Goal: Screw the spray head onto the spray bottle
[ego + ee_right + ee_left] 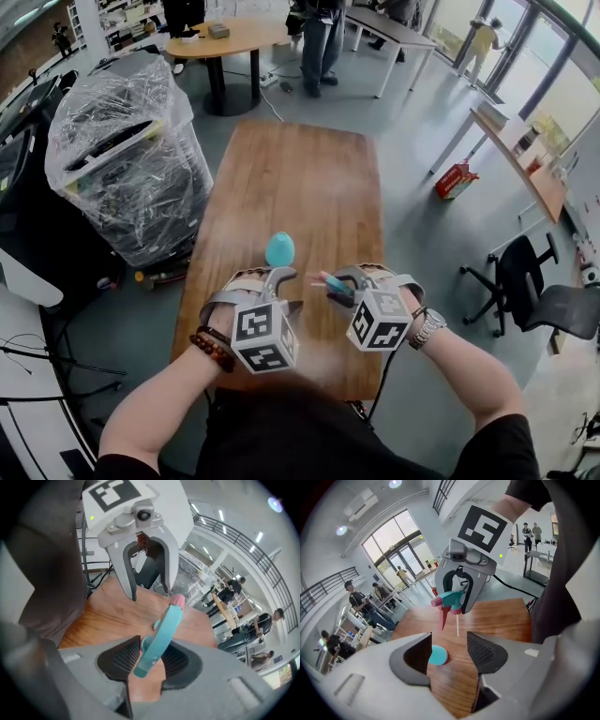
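A teal spray bottle (279,249) stands on the wooden table (300,173), just beyond my left gripper (272,277). In the left gripper view the jaws of my left gripper (449,651) stand apart, nothing is between them, and the bottle (438,655) shows partly behind the left jaw. My right gripper (330,286) is shut on the teal spray head (165,630) with its pink nozzle, to the right of the bottle and above the table. The spray head (451,600) hangs with its dip tube pointing down. My left gripper (150,592) shows opposite in the right gripper view.
A plastic-wrapped cart (127,155) stands close to the table's left edge. A black office chair (539,300) is to the right, a red box (455,180) lies on the floor, and a round table (234,37) with people (319,42) stands at the back.
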`<action>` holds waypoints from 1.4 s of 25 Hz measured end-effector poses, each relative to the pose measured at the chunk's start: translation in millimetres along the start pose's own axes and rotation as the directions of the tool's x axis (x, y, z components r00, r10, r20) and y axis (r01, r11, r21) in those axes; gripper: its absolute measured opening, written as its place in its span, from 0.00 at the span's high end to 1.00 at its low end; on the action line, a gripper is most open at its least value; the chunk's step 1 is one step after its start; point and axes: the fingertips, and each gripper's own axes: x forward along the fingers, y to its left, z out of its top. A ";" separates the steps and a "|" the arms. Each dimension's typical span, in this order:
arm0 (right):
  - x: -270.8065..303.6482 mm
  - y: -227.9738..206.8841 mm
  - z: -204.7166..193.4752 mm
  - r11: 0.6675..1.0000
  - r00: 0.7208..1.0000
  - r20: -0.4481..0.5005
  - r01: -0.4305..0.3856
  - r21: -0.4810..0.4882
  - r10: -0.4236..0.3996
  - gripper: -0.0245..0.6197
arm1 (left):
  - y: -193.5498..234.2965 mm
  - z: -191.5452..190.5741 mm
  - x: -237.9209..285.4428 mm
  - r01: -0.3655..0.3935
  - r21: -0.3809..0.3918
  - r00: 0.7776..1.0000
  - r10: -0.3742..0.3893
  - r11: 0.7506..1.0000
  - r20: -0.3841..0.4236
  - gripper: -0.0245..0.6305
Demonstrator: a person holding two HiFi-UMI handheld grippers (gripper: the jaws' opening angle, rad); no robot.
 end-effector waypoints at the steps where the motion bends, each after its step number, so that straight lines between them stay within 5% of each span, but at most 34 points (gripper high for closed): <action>1: -0.7 -1.5 1.0 1.000 1.000 0.010 0.000 0.021 0.000 0.77 | 1.2 -2.3 1.5 0.003 -0.024 1.000 -0.002 1.000 0.008 0.57; 16: -10.3 -31.7 16.5 0.970 0.989 0.133 0.024 0.241 -0.058 0.77 | 27.5 -51.5 33.7 -0.035 -0.250 0.998 0.047 0.968 0.042 0.51; 24: -24.8 -44.6 22.4 0.942 0.981 0.176 0.023 0.335 -0.087 0.77 | 41.1 -93.8 75.2 -0.037 -0.481 0.995 0.079 0.876 0.068 0.35; 35: -40.5 -70.0 25.4 0.889 0.971 0.190 0.042 0.457 -0.144 0.77 | 53.7 -128.2 144.3 0.000 -0.579 0.994 0.061 0.815 0.085 0.26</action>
